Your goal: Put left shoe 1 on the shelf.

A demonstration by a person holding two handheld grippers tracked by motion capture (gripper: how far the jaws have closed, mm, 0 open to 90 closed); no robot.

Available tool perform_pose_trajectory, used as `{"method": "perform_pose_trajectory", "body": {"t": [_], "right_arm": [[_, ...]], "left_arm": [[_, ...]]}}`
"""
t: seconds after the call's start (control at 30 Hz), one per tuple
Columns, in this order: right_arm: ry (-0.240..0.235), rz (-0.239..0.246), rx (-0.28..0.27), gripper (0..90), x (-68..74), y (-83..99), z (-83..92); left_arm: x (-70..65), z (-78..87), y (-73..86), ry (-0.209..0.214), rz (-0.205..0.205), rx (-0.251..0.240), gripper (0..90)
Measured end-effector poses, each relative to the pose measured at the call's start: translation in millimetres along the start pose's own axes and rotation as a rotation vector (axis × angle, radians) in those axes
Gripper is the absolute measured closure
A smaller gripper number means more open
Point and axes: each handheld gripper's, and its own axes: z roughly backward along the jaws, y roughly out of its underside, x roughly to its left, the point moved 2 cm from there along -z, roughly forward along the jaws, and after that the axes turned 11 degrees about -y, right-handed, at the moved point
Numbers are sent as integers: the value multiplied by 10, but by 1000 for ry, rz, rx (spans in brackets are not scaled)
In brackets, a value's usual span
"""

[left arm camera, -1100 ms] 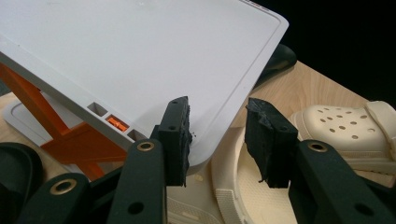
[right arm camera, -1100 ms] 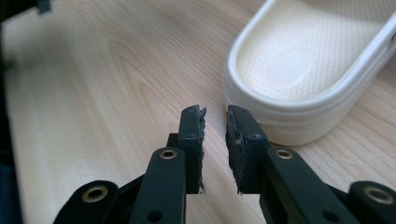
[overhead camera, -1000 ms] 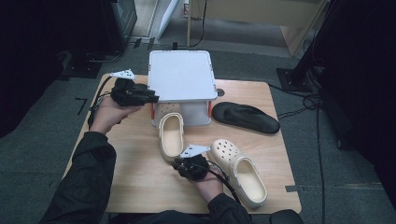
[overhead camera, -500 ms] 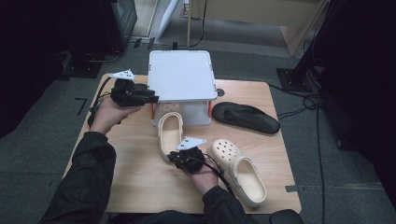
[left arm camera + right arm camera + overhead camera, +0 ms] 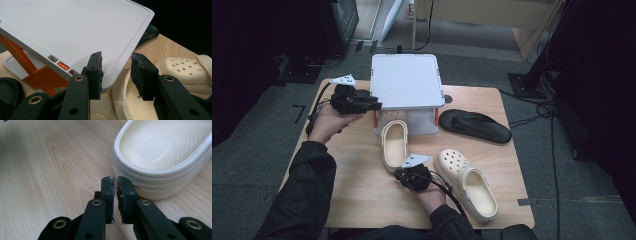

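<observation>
A white shoe rack (image 5: 404, 80) with orange braces stands at the table's back middle. One cream clog (image 5: 393, 142) lies with its toe under the rack, and a second cream clog (image 5: 467, 182) lies to its right. My left gripper (image 5: 376, 106) is open at the rack's left front corner. In the left gripper view that corner of the rack (image 5: 75, 30) sits between the jaws of the left gripper (image 5: 116, 67) without being pinched. My right gripper (image 5: 401, 173) has just been closing. The right gripper (image 5: 115, 181) is now shut on nothing, its tips against the heel of the first clog (image 5: 160, 150).
A black sandal (image 5: 474, 126) lies right of the rack near the table's back right. Bare wood of the table (image 5: 352, 190) spreads at the front left. Cables trail from both grippers across the tabletop. Dark floor surrounds the table.
My right hand has shifted slightly left, towards the heel of the clog under the rack. The left hand and the shoes have stayed where they were.
</observation>
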Motion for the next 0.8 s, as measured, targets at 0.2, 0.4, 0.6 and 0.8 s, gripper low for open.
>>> {"method": "perform_pose_trajectory", "body": {"t": [0.2,0.4,0.6,0.8], "right_arm": [[22,17,-42,833,-19,-121,14],[41,26,-55,821,-91,-253,9],[52,13,-48,815,-209,-355,-51],[64,22,-37,818,-330,-440,-134]], "left_arm": [[-1,-1,1,0,-1,-1,619],[2,0,2,2,0,-1,619],[2,-1,2,2,1,-1,619],[5,0,1,2,4,-1,619]]}}
